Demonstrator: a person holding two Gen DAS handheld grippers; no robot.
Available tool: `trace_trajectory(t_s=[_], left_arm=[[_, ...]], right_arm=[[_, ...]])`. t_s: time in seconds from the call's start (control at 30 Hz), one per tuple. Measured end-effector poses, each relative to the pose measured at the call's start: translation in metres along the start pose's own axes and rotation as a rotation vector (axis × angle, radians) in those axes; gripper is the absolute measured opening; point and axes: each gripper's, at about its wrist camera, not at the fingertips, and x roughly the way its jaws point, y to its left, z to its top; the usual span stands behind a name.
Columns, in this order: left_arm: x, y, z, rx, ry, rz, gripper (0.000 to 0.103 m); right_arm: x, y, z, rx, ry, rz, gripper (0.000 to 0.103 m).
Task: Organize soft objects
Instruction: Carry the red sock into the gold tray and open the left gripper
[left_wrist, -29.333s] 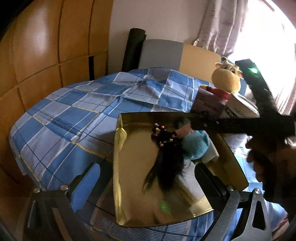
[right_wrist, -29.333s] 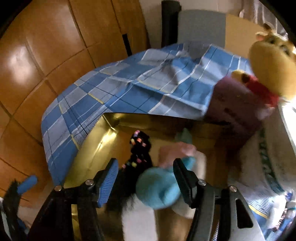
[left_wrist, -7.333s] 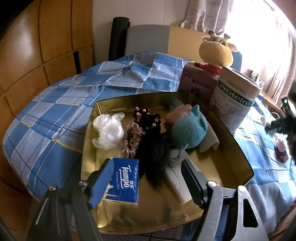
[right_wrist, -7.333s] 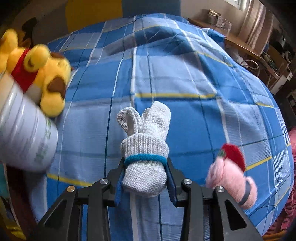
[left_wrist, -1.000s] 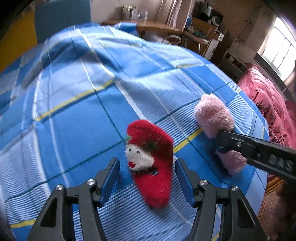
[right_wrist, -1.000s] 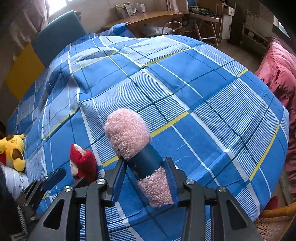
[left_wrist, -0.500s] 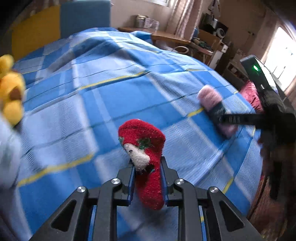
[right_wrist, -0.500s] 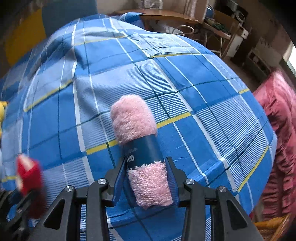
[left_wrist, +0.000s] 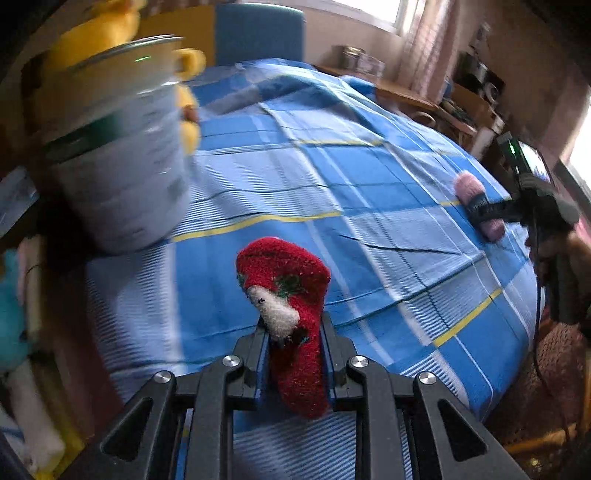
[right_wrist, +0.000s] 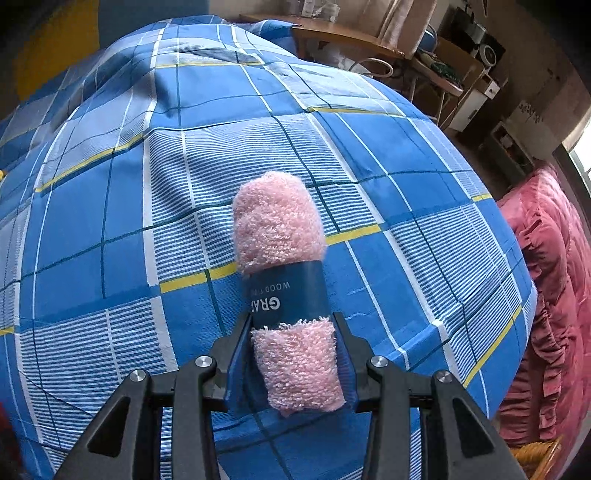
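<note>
Left fingers (left_wrist: 294, 341) clamp red sock (left_wrist: 291, 314); right fingers (right_wrist: 295, 354) clamp pink towel roll (right_wrist: 284, 280).

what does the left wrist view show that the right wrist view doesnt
Only the left wrist view shows the left tool shut on the red sock, the blurred white can and the yellow plush behind it. Only the right wrist view shows the pink roll's dark blue band up close. Both share the checked blue cloth and the right tool gripping the pink roll.

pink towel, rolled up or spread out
Rolled up. The pink towel is a tight fluffy cylinder with a dark blue paper band around its middle, gripped at its near end by the right gripper.
</note>
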Motion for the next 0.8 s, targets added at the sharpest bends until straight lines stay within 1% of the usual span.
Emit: trace_trajectory(t_s=[0.3, 0.47, 0.57, 0.67, 0.73, 0.8], left_arm=[[-0.044, 0.063, -0.01, -0.161, -0.065, 0.038, 0.023], [-0.071, 0.098, -0.018, -0.24, -0.109, 0.04, 0.023], [-0.087, 0.117, -0.024, -0.285, -0.133, 0.061, 0.023], [-0.094, 0.137, -0.033, -0.326, -0.136, 0.086, 0.023], [-0.092, 0.149, -0.039, -0.353, -0.122, 0.108, 0.023], [-0.084, 0.16, -0.046, -0.392, -0.09, 0.109, 0.024]], right_arm=[[-0.001, 0.003, -0.002, -0.002, -0.006, -0.013, 0.042], [-0.001, 0.002, -0.002, -0.001, -0.008, -0.015, 0.042], [0.0, 0.003, -0.002, -0.008, -0.011, -0.021, 0.042], [-0.001, 0.004, -0.002, -0.015, -0.013, -0.026, 0.042], [-0.002, 0.006, -0.003, -0.017, -0.014, -0.029, 0.042], [-0.002, 0.007, -0.003, -0.022, -0.016, -0.032, 0.042]])
